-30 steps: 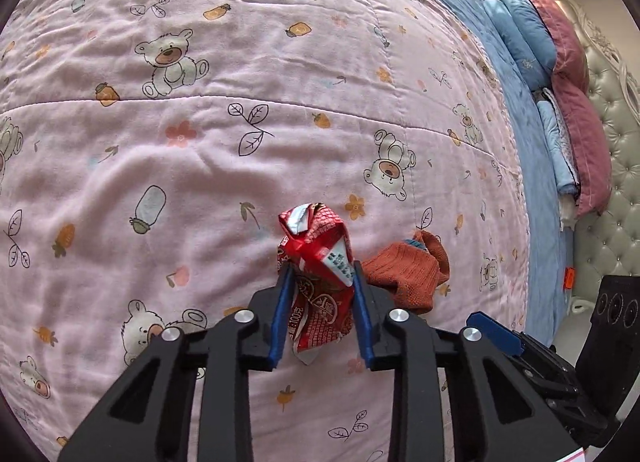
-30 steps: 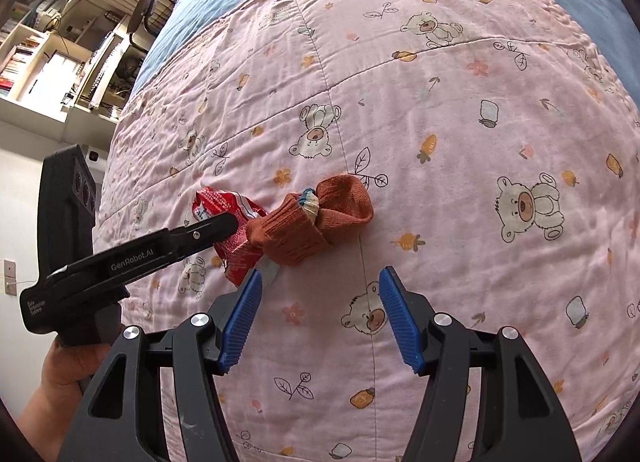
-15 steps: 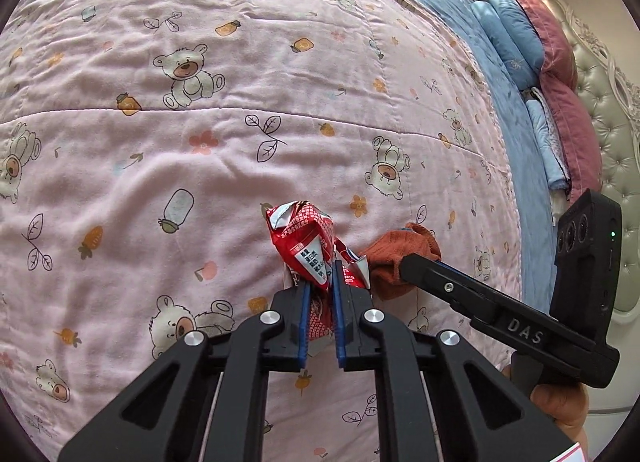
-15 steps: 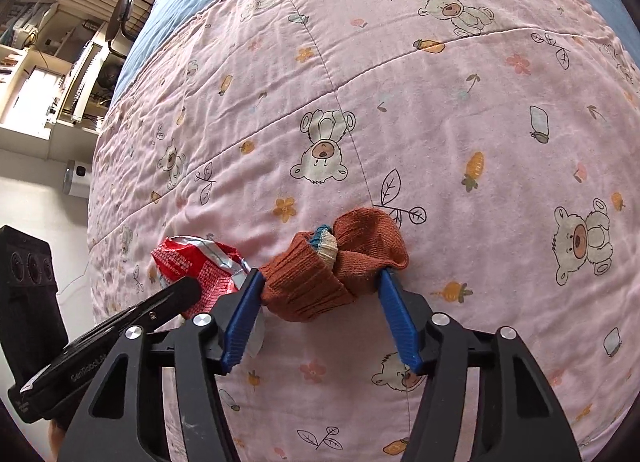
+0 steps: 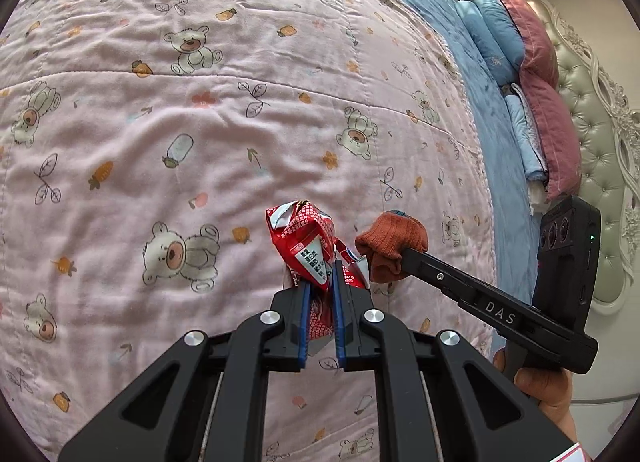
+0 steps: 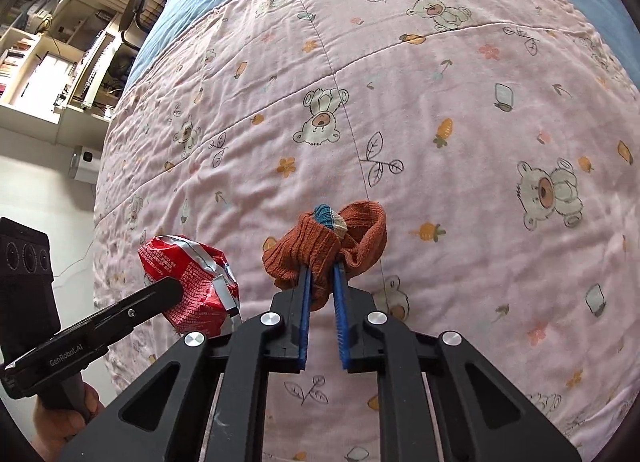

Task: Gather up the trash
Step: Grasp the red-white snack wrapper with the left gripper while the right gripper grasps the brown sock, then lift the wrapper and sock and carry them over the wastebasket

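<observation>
The left gripper is clamped on a crumpled red snack wrapper, held over the pink quilt (bears, carrots and leaves printed on it). The right gripper has its blue pads pinched tight on a rust-orange sock, just beside the wrapper. Blue and pink pillows are stacked against a padded headboard, well apart from both.

Bright, even daylight, soft shadows, sharp focus; heavy fisheye bending and dark vignetted corners.
</observation>
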The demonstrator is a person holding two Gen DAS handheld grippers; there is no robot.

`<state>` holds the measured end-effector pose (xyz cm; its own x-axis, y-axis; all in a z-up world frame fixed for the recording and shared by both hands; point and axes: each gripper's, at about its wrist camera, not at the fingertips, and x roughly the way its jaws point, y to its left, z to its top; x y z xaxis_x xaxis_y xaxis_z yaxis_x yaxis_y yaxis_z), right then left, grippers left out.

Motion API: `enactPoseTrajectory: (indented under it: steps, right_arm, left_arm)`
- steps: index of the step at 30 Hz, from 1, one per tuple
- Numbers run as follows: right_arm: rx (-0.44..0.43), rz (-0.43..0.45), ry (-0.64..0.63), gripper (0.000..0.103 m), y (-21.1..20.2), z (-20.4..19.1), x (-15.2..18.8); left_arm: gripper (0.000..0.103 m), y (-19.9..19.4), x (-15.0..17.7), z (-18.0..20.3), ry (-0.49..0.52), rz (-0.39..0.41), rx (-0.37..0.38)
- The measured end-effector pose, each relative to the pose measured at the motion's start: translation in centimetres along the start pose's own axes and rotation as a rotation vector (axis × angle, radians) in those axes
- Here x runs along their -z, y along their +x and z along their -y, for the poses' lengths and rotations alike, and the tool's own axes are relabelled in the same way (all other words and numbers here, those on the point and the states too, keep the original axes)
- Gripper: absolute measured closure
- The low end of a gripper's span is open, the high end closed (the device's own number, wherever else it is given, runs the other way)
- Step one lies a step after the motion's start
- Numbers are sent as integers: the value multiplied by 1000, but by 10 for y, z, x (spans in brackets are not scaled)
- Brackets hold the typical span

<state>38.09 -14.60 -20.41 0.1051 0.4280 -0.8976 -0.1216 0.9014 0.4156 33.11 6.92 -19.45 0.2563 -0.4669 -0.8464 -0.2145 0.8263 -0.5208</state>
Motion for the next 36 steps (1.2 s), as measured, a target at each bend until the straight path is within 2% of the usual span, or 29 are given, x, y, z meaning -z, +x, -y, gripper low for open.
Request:
enactPoseTrajectory:
  steps: [7, 19, 28, 35, 36]
  right_arm:
    - [2, -8, 31, 92, -41, 7, 59]
    - [0, 15, 146, 92, -104, 16, 194]
    - [2, 116, 265, 92, -150, 38, 292]
    - [17, 170, 376, 92, -177, 72, 363]
    - [24, 182, 406, 92, -186, 84, 384]
  left_arm:
    - [93, -15, 53, 17, 50, -57, 24]
    - [93, -50, 159, 50, 206, -133, 57]
    - [93, -51, 243, 73, 332, -210, 85]
    - [93, -37, 299, 107, 441, -290, 98]
    - [93, -34, 308, 114, 459, -304, 101]
